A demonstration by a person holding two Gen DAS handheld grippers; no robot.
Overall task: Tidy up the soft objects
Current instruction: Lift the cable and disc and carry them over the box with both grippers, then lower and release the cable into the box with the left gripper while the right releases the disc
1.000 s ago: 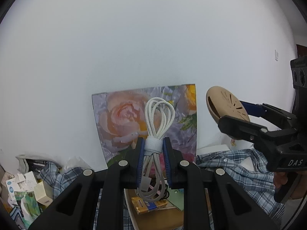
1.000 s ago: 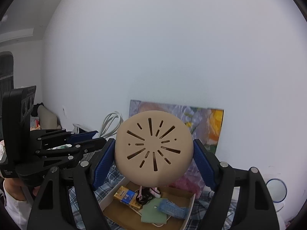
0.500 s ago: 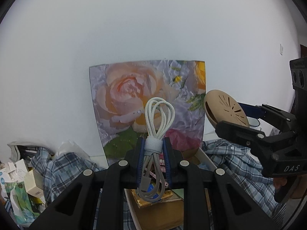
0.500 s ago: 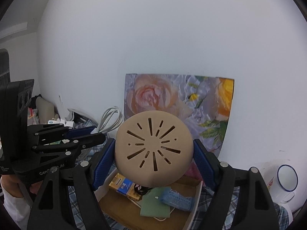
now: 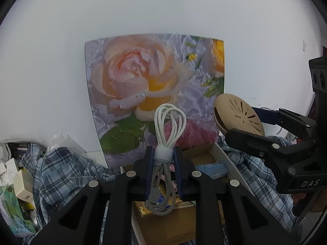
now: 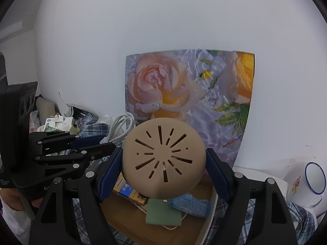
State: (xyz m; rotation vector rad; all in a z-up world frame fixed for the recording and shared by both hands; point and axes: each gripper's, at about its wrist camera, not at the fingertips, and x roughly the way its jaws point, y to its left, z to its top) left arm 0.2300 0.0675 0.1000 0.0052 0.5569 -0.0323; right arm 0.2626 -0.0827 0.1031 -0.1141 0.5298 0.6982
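Observation:
My left gripper (image 5: 163, 171) is shut on a coiled white cable (image 5: 166, 126) bound by a grey strap, its loops sticking up past the blue pads. My right gripper (image 6: 163, 169) is shut on a round tan silicone cover (image 6: 163, 159) with slot holes, pinched at both sides. Both hang above an open cardboard box (image 6: 132, 222) with a white rim. From the left wrist view the right gripper (image 5: 251, 126) and tan cover (image 5: 237, 114) sit at the right; in the right wrist view the left gripper (image 6: 98, 143) and cable (image 6: 122, 128) sit at the left.
The box holds a yellow-and-blue packet (image 6: 130, 192), a green pad (image 6: 163, 212) and a blue sponge-like piece (image 6: 190, 204). Blue plaid cloth (image 5: 61, 173) surrounds it. A rose picture (image 5: 155, 94) leans on the white wall. An enamel mug (image 6: 306, 181) stands right; small cartons (image 5: 22, 181) left.
Both grippers have sunk and tipped downward with their loads; the rose picture rose and grew in view and more of the box shows. The grips are unchanged.

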